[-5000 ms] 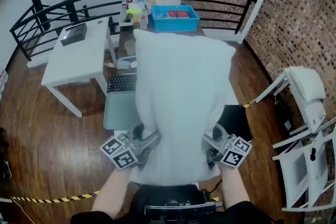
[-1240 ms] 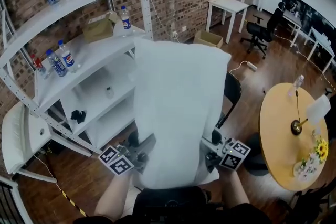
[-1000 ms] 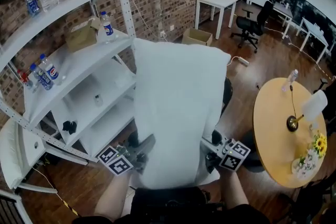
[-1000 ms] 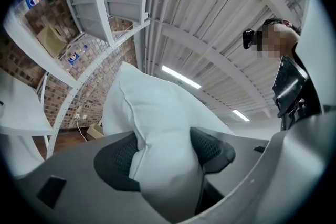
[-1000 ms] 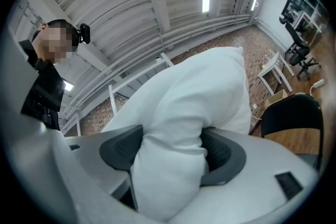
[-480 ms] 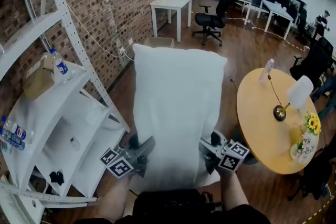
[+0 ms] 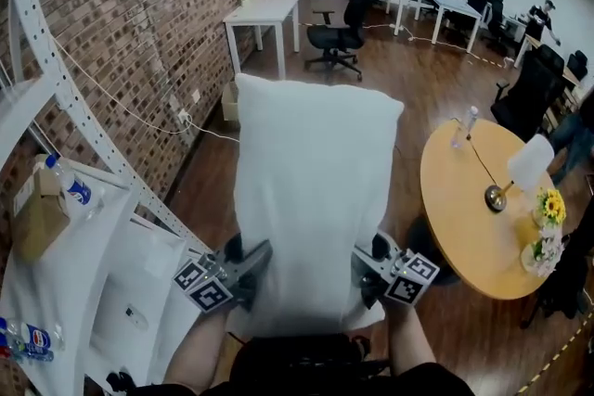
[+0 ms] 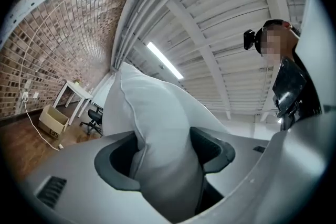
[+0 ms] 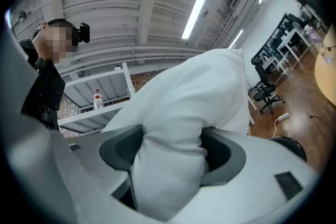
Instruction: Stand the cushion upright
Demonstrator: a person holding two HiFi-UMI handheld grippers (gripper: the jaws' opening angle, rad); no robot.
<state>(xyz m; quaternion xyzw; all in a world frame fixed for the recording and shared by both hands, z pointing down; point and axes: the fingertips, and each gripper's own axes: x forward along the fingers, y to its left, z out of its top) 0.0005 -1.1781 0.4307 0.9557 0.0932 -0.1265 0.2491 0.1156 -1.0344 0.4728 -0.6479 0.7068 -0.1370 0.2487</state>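
Observation:
A large white cushion (image 7: 311, 190) hangs in the air in front of me, long side running away from me, carried above the wooden floor. My left gripper (image 7: 249, 266) is shut on the cushion's near left edge, and my right gripper (image 7: 364, 266) is shut on its near right edge. In the left gripper view the cushion (image 8: 157, 139) bulges between the two dark pads (image 8: 212, 149). The right gripper view shows the cushion (image 9: 178, 134) squeezed the same way between that gripper's pads (image 9: 123, 152).
A round yellow table (image 7: 473, 209) with a lamp, a bottle and flowers stands at the right. A white metal shelf unit (image 7: 83, 227) with bottles and a box runs along the brick wall at the left. A white desk (image 7: 264, 14) and office chairs stand farther off.
The whole view has swung round: the shelf unit has slid off to the left and the white desk and office area have come into view ahead. The cushion stays gripped the same way.

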